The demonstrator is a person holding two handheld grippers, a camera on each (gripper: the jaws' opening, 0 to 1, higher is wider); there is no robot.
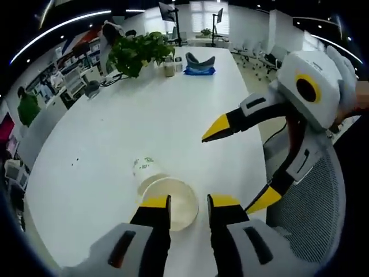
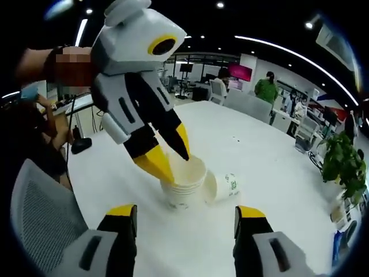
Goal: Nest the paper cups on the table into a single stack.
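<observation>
White bench (image 1: 115,133) in open office, potted plant (image 1: 137,52) toward far end. Left gripper (image 2: 170,153) apparently gripping stacked cups (image 2: 183,186) near bench edge; one cup (image 2: 222,186) lying beside. Right gripper (image 2: 185,218) spread open, empty.

cup print (image 2: 232,183): too small to read | cup stack (image 2: 183,186) rim: partly hidden behind left tool (image 2: 172,156)

open-plan office, dark ceiling with long light strips (image 2: 300,55). large white table (image 1: 115,133); potted plant (image 1: 135,52) and blue object (image 1: 199,64) at far end. grey mesh chair (image 1: 311,213) near right. monitors (image 1: 170,11) beyond, bright windows (image 1: 199,8) far.
</observation>
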